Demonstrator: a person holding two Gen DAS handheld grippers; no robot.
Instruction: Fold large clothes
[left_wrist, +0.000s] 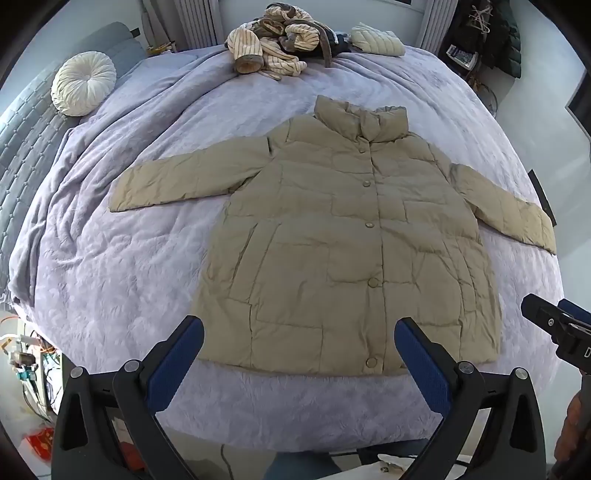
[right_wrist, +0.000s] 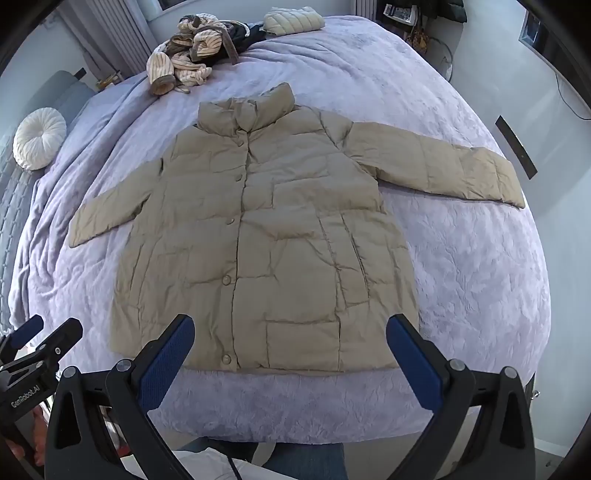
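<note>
— Beige quilted puffer jacket (left_wrist: 332, 229) lies flat and buttoned on the lavender fleece bed cover (left_wrist: 122, 280), collar away from me, both sleeves spread out to the sides. What do you see at the hem?

— I see the hem running straight, close to the near edge of the bed, with a band of bare cover between it and the drop. My left gripper (left_wrist: 299, 341) hangs above the hem with its blue-padded fingers (left_wrist: 173, 363) spread wide and nothing between them. My right gripper (right_wrist: 290, 339) is the same: fingers (right_wrist: 415, 356) fully apart, empty, above the hem on the other side.

— Room to work?

— I have plenty on the left, where open cover reaches toward the round white pleated cushion (left_wrist: 83, 88). On the right, the sleeve cuff (right_wrist: 506, 181) lies near the bed's edge. At the far end, a heap of striped cream clothes (left_wrist: 273, 40) and a folded pale quilted garment (left_wrist: 376, 38) sit well apart from the collar.
</note>
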